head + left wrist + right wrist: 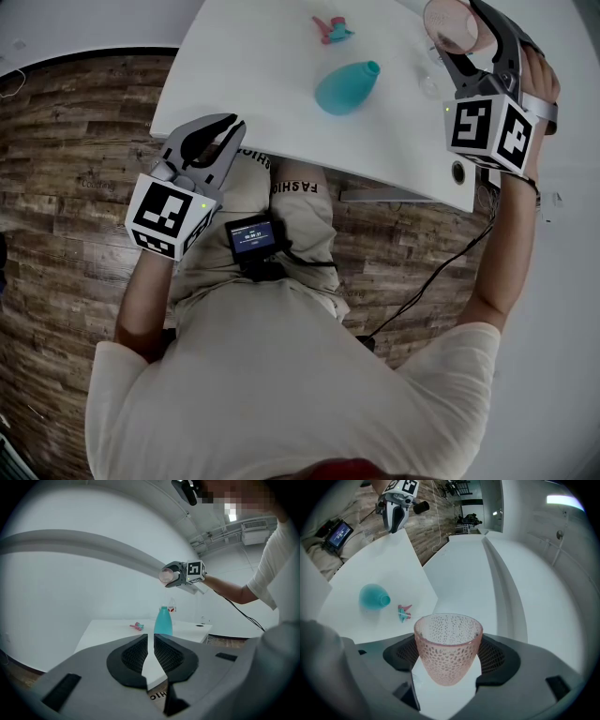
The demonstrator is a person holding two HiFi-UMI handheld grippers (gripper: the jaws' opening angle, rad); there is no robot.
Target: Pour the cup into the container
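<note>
Pink translucent cup (448, 648) is pinched in the right gripper (449, 657), one black ribbed pad on each side wall, mouth facing away along the jaws. Wall is dimpled all over and tapers to a narrower base that sits back between the pads. Contents: can't tell through the dimples. Head view clips the cup's rim at the top edge, and the gripper body covers its base there. From the left gripper view it's only a small pink blob, so the tilt is hard to read.

Left gripper (151, 645): jaws nearly together, slim gap along the whole length, nothing in it. It hovers off the near table edge, over the person's lap.

White table (244, 103): teal bottle (345, 86) is the container, neck open, no cap on it. It stands upright in the left gripper view, near the table's middle. Cup is up in the air, above and to the right of the bottle, well apart, not over the neck.

Small pink-and-teal part (330, 30) lies beyond the bottle, too small to identify. Something clear stands behind the bottle, can't make it out. Small screen device (253, 236) sits at the person's waist, text unreadable.
</note>
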